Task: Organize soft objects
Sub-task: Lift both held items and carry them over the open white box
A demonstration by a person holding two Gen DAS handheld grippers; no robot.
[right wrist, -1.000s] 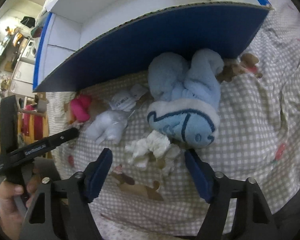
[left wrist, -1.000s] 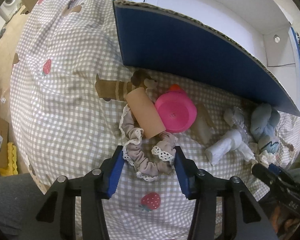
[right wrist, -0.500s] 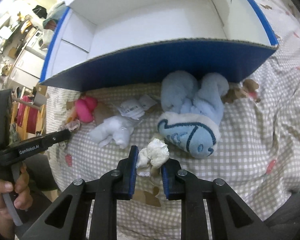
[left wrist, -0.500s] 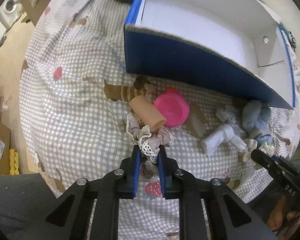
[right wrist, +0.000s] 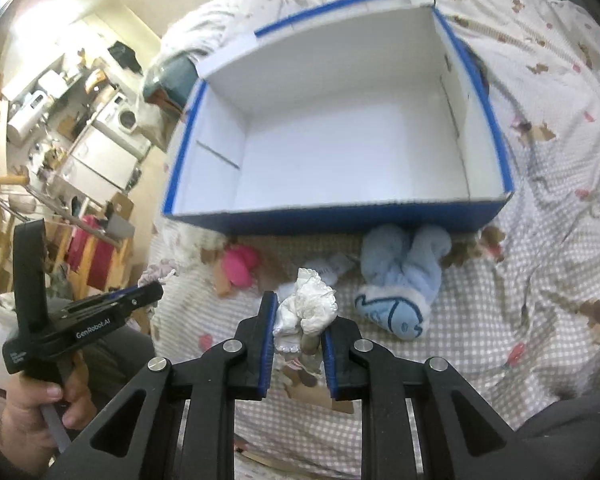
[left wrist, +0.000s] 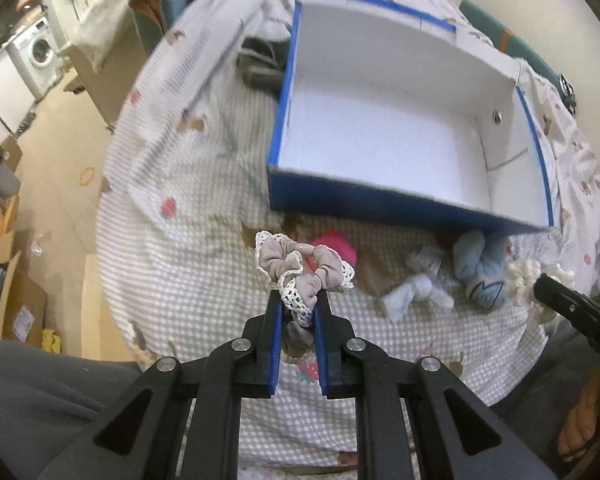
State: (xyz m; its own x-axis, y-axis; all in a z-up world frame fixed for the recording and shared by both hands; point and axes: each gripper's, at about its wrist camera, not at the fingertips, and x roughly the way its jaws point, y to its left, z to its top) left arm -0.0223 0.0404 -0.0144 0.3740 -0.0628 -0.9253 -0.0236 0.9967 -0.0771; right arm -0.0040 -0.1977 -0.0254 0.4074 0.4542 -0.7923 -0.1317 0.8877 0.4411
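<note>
My left gripper [left wrist: 298, 300] is shut on a beige scrunchie with lace trim [left wrist: 300, 266], lifted off the checked bedspread [left wrist: 204, 280]. My right gripper [right wrist: 298, 302] is shut on a white frilly scrunchie [right wrist: 310, 306], also held above the bed. Beyond both stands a blue cardboard box with a white inside [left wrist: 384, 120], [right wrist: 340, 136], with nothing in it. On the bed by the box's front wall lie a pink round thing [left wrist: 340, 246], [right wrist: 240, 266], a white soft piece [left wrist: 410, 294] and a light blue plush sock [left wrist: 478, 266], [right wrist: 400, 284].
The other gripper shows in each view: the right one [left wrist: 572, 316] at the right edge, the left one [right wrist: 84, 320] held by a hand [right wrist: 32, 404] at lower left. The bed's left edge drops to a floor with cardboard boxes [left wrist: 16, 304]. A washing machine [left wrist: 40, 50] stands far left.
Both grippers closed on their scrunchies and rose from the bed, carrying them up. The brown tube seen by the pink thing before is hidden now.
</note>
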